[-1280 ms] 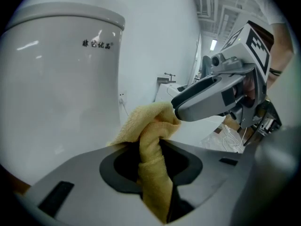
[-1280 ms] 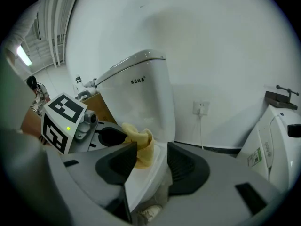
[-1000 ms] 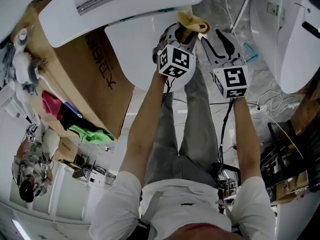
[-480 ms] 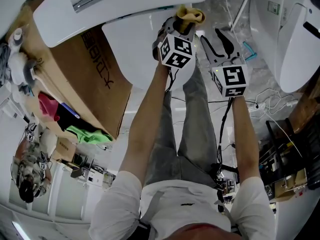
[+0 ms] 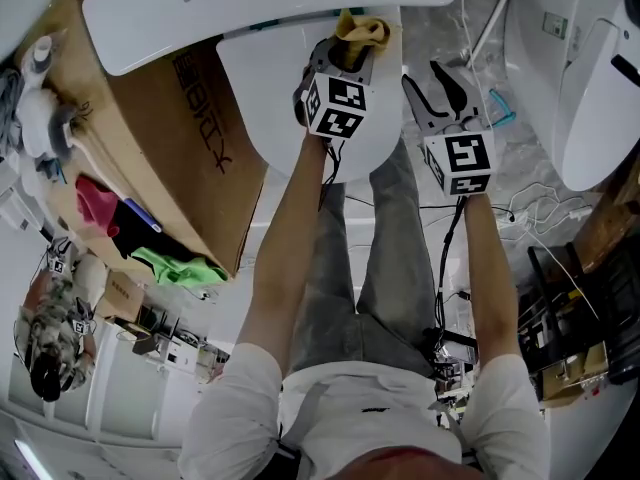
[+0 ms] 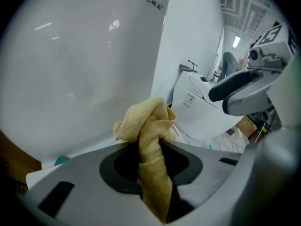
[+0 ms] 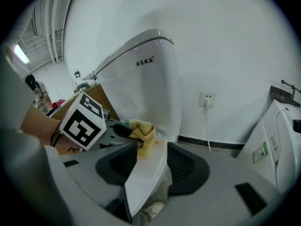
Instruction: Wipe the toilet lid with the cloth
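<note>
The left gripper [image 5: 347, 56] has its jaws clamped tight on the yellow cloth [image 5: 361, 31], at the toilet lid's [image 5: 270, 98] far right edge; the right gripper [image 5: 446, 84], just right, gapes wide, holding nothing

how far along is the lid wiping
Done: the cloth is clamped in the left claw. In hand: it seems pressed on the toilet lid near the tank. Left: no wet trail shows, so the wiped share is unclear. The right claw is open at the lid's right edge.
</note>
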Motion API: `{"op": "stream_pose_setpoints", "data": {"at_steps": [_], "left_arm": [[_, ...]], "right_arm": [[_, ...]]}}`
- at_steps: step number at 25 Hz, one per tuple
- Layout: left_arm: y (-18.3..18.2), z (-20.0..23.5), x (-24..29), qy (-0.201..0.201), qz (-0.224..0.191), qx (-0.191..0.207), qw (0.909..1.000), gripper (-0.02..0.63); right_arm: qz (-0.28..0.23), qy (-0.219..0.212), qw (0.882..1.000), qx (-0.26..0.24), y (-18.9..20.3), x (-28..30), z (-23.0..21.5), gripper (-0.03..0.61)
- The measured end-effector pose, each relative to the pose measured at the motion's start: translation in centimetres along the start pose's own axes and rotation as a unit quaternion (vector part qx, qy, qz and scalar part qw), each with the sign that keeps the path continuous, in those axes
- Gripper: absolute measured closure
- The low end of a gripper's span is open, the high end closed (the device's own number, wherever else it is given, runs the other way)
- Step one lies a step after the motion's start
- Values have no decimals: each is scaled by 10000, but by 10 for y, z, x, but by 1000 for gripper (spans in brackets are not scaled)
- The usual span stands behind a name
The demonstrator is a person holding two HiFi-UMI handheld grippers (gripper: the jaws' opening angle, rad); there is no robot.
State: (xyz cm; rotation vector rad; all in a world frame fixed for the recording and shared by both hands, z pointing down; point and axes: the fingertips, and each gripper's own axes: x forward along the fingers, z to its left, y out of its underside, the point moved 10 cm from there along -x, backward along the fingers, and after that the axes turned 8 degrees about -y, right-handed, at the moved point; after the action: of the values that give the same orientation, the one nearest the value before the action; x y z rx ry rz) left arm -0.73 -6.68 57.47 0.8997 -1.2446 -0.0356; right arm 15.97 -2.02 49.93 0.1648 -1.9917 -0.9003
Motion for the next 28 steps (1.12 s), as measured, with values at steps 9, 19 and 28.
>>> {"op": "stream_pose_setpoints", "data": {"at_steps": [9, 19, 28], "left_arm": [[30, 42, -26, -290, 3, -325, 9991, 485], [63, 92, -54, -620, 27, -653, 9959, 485], [91, 136, -76, -943, 75, -951, 9910, 485]], "right_arm": [[110, -199, 9995, -229, -11, 23, 30, 362], [246, -436, 9977, -464, -23, 53, 70, 364], [339, -578, 9957, -632, -34, 76, 96, 367]]}}
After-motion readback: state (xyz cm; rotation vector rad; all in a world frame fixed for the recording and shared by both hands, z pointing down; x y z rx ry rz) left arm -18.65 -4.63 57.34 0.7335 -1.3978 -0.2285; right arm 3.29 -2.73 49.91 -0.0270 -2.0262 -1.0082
